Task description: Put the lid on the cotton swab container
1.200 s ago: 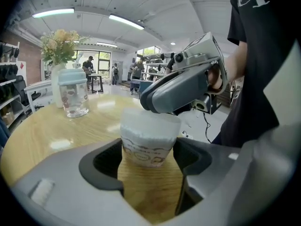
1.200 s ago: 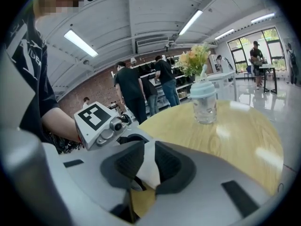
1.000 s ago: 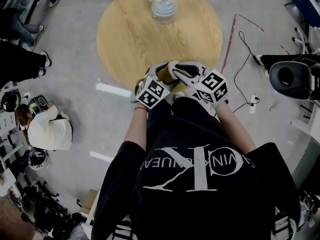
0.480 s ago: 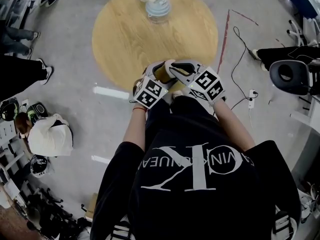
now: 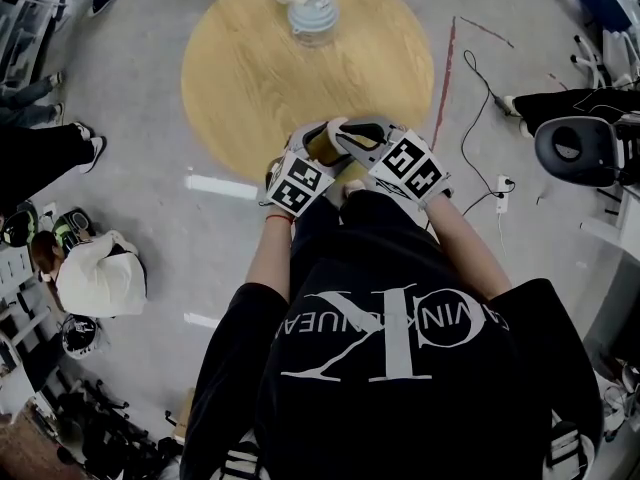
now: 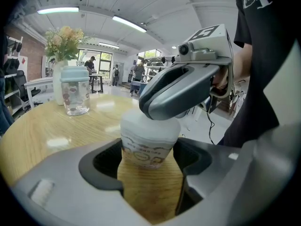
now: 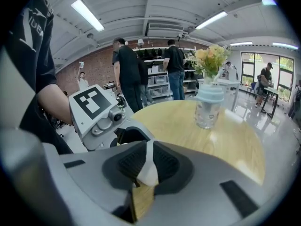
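Note:
Over the near edge of the round wooden table (image 5: 250, 78), both grippers meet. My left gripper (image 5: 320, 151) is shut on the cotton swab container (image 6: 148, 147), a small cup with a printed band, held upright between its jaws. A white lid (image 6: 146, 122) sits on top of the container. My right gripper (image 6: 186, 88) reaches over it from the right and is shut on the lid's thin white edge (image 7: 148, 169). In the right gripper view my left gripper's marker cube (image 7: 91, 103) is just behind my right gripper (image 7: 146, 173). The container's contents are hidden.
A clear jar with a pale blue lid (image 5: 312, 13) stands at the table's far side beside a vase of flowers (image 6: 62, 44). People stand (image 7: 127, 74) beyond the table. A cable (image 5: 478, 118) and a black chair (image 5: 585, 153) are on the floor at right.
Both grippers stay pressed together at the table's near edge. They have shifted only slightly in the picture; the hold on container and lid is the same.

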The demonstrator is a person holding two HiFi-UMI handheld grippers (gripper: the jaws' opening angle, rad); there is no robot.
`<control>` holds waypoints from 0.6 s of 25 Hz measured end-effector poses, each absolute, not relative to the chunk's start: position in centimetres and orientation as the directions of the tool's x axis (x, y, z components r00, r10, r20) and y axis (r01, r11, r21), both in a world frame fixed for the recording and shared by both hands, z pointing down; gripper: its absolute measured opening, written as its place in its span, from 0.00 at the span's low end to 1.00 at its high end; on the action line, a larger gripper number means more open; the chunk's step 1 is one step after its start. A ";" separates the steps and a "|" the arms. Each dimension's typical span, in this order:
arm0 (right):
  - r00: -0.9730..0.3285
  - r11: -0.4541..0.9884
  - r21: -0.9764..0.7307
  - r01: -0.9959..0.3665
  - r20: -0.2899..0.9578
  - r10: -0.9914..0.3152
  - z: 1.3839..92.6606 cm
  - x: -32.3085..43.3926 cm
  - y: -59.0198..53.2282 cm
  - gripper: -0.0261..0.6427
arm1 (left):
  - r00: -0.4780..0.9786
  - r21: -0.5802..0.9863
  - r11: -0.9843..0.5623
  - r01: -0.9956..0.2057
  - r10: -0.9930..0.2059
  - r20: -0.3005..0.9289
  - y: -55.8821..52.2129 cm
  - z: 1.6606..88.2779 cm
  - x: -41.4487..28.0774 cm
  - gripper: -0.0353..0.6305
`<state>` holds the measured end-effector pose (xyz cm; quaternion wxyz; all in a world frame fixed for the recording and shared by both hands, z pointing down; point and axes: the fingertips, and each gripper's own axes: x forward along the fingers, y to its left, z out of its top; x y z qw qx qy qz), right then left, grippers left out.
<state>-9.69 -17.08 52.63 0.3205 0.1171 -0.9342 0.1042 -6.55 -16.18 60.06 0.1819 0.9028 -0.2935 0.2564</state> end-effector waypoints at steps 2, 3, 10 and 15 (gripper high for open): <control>-0.759 0.953 -0.110 -0.284 0.632 -0.153 52.7 -9.8 -17.1 0.12 | 0.697 0.179 -0.761 -0.624 -0.437 0.569 -16.2 60.1 -6.6 0.57; -0.755 0.955 -0.102 -0.279 0.638 -0.153 52.7 -9.8 -17.1 0.12 | 0.697 0.180 -0.760 -0.625 -0.438 0.568 -16.2 60.1 -6.6 0.57; -0.730 0.973 -0.018 -0.229 0.664 -0.160 52.6 -10.1 -16.6 0.10 | 0.683 0.190 -0.744 -0.641 -0.440 0.583 -16.0 60.1 -6.7 0.57; -0.747 0.965 -0.046 -0.257 0.643 -0.168 52.7 -10.0 -16.7 0.10 | 0.680 0.193 -0.736 -0.649 -0.446 0.582 -16.0 60.3 -6.7 0.57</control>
